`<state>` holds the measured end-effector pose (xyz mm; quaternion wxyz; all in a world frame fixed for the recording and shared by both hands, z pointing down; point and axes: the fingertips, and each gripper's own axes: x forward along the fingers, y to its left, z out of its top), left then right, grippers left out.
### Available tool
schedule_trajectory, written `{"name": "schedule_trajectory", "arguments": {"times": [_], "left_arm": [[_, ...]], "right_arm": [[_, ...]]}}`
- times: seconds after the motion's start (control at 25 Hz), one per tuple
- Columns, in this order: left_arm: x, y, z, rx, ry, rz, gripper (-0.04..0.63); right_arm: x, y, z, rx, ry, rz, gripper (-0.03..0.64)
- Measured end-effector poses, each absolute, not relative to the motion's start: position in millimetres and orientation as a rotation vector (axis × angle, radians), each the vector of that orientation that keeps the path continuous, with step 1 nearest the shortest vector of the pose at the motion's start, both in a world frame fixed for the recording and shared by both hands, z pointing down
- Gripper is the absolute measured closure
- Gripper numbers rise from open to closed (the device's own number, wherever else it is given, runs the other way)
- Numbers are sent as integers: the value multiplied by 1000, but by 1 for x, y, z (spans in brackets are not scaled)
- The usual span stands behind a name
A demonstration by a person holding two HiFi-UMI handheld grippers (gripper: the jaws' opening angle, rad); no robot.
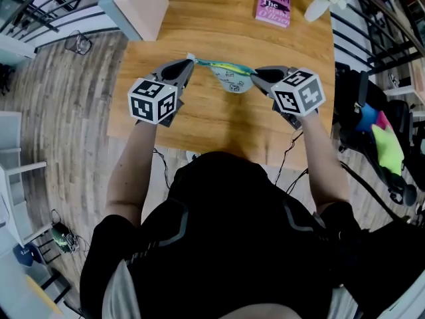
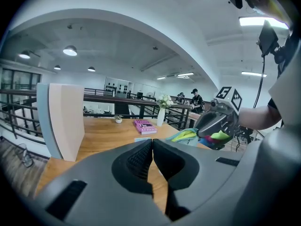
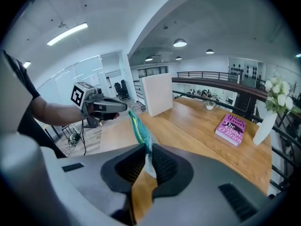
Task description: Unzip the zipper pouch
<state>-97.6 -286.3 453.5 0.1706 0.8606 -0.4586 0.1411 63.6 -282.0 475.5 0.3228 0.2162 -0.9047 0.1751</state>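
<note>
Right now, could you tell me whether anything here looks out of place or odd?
Nothing looks damaged or spilled. The white, teal-edged fabric zipper pouch merely sags above the wooden table, held at its ends by the left gripper and right gripper.

**Setting: open-plan office, upper gallery level.**
- Bench: long, pale wood. It serves as the reference for every entry below.
- On the bench, far end: pink book, vase of white flowers, small potted plant.
- On the bench, far left corner: white upright panel.
- Beyond the bench and along its sides: black metal railing, as on a mezzanine edge.
- Under and around the bench: grey-brown plank floor, with loose cables to the left.
- Left of the bench: glass partitions, with dark chairs behind them.
- Above the bench: curved white ceiling, round downlights, strip light.
- Past the bench's far end: people by the railing.
</note>
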Motion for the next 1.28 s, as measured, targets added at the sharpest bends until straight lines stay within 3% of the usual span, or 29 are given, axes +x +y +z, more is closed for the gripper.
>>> {"name": "schedule_trajectory", "arguments": {"times": [0.44, 1.28], "left_arm": [[-135, -300, 513, 2331, -1416, 479, 565], [-146, -201, 660, 2073, -1158, 810, 565]], "right_arm": [[21, -309, 540, 531, -2370, 282, 565], [9, -207, 683, 359, -2181, 720, 563]]}}
